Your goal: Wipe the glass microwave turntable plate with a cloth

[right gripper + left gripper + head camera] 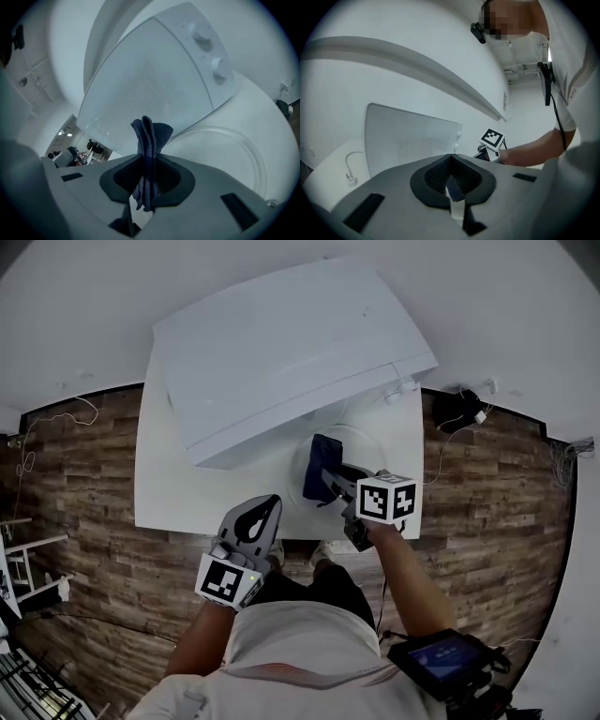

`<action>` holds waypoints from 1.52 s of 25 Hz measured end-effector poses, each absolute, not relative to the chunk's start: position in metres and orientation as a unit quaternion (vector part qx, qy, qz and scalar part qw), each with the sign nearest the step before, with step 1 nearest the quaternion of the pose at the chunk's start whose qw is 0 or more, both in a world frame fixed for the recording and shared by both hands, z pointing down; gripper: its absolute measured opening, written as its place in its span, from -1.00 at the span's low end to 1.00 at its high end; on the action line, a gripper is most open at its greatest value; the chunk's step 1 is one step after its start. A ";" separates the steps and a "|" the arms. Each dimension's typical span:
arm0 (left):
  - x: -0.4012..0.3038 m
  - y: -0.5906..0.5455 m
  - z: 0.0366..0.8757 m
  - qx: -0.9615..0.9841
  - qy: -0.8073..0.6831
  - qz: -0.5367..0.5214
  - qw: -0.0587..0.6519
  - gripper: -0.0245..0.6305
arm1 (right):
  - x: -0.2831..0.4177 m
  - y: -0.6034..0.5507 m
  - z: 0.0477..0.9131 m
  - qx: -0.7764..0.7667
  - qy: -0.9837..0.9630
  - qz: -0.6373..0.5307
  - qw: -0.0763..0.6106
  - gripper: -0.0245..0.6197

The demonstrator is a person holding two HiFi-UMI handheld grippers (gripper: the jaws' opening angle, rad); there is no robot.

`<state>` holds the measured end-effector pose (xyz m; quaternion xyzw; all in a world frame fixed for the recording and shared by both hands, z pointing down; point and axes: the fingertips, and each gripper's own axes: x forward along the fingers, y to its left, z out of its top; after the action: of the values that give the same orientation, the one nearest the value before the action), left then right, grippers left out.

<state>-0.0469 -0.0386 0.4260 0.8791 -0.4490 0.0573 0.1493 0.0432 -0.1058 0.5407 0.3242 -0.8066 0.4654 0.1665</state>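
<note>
The glass turntable plate (367, 448) lies flat on the white table (173, 493), just in front of the white microwave (281, 343). My right gripper (330, 476) is shut on a folded dark blue cloth (319, 463) and holds it over the plate's near left part. In the right gripper view the cloth (151, 136) stands up out of the gripper (149, 161), with the plate's rim (243, 150) to its right and the microwave door (154, 75) behind. My left gripper (266, 514) hovers at the table's front edge, shut and empty (451, 177).
The microwave (412, 140) fills most of the table's back half. A power cord and plug (466, 416) lie on the wooden floor to the right. Another cord (349, 171) lies on the table at the left. The person's torso is close to the table's front edge.
</note>
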 end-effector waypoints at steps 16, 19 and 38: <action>-0.052 -0.050 0.450 0.868 -0.460 0.061 0.175 -0.90 | 0.034 -0.133 0.598 0.316 -0.773 0.494 0.242 -0.72; -0.049 -0.051 0.451 0.870 -0.455 0.062 0.177 -0.90 | 0.050 -0.139 0.598 0.329 -0.766 0.499 0.235 -0.72; -0.033 -0.056 0.461 0.878 -0.435 0.070 0.185 -0.90 | 0.187 -0.142 0.600 0.409 -0.717 0.523 0.211 -0.72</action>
<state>-0.0332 -0.0560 0.4607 0.8785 -0.4351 0.0696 0.1846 0.1870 -0.1424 0.6000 0.4094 -0.7173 0.5226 0.2114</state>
